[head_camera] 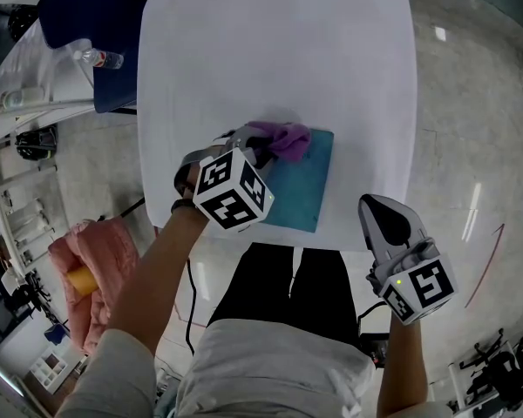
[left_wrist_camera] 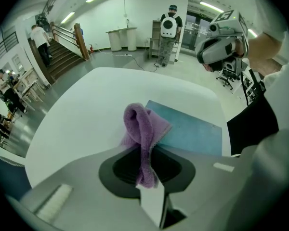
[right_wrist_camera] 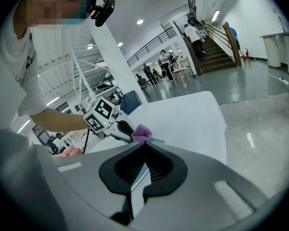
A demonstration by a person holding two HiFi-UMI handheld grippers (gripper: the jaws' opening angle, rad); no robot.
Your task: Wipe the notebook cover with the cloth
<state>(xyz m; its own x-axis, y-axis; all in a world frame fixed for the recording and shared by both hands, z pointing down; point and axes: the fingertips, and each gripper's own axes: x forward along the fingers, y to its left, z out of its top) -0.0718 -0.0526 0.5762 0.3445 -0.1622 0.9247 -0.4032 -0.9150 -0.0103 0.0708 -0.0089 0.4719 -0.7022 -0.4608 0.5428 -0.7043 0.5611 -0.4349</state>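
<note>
Purple cloth (head_camera: 283, 138), pinched in the left gripper (head_camera: 254, 149), hides the teal notebook (head_camera: 301, 188)'s upper-left corner; right gripper (head_camera: 385, 216) pressed together, empty, lower right; white table (head_camera: 270, 50), glossy floor (head_camera: 471, 129)

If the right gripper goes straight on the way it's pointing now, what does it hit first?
Most likely the purple cloth held in the left gripper: it sits dead ahead of the right gripper. Depth is unclear, so the white table edge might come first.

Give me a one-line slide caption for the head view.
Left tool holds a purple cloth on the teal notebook on a white table; right tool hangs shut off the near edge.
</note>
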